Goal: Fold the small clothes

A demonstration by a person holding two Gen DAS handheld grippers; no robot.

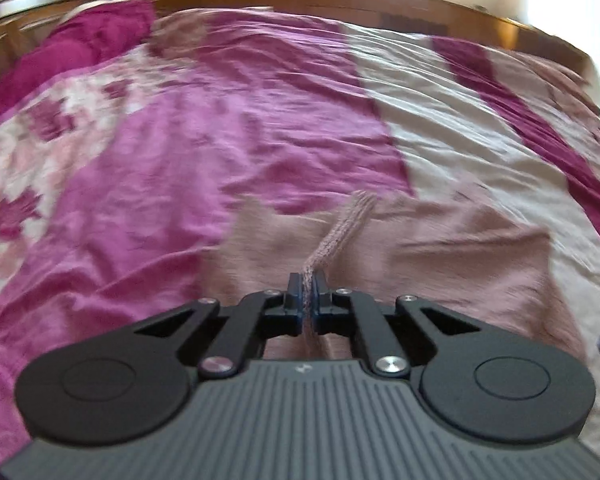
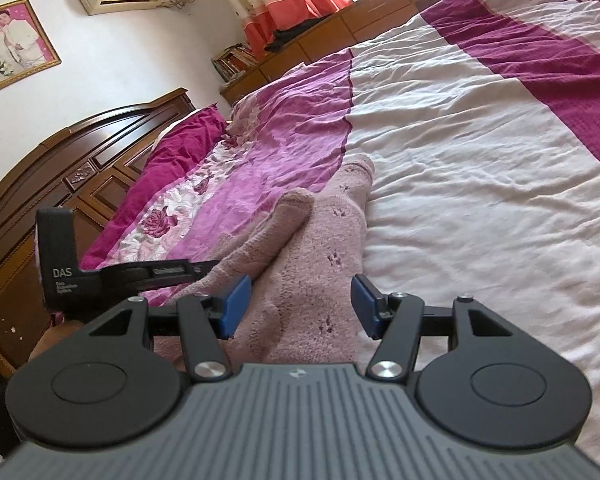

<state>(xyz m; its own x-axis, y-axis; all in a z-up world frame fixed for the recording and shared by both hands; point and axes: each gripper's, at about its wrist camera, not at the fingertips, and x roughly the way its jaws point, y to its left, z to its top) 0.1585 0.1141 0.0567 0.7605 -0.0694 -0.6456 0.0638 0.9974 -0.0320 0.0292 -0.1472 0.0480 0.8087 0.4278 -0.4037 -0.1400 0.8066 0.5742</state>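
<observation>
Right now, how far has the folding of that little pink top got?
Barely begun. Nothing looks folded yet: the pink garment lies spread and rumpled on the bedspread. In hand: the left gripper has its jaws shut on a ribbed sleeve, pinched between them. The right gripper hovers over the body of the garment, jaws open and holding nothing. Every fold is left to do.

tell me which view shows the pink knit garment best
The right wrist view: the pink knit garment lies sharp and nearly whole on the bed. The left wrist view shows it blurred, one fold pinched in the left gripper.
</observation>
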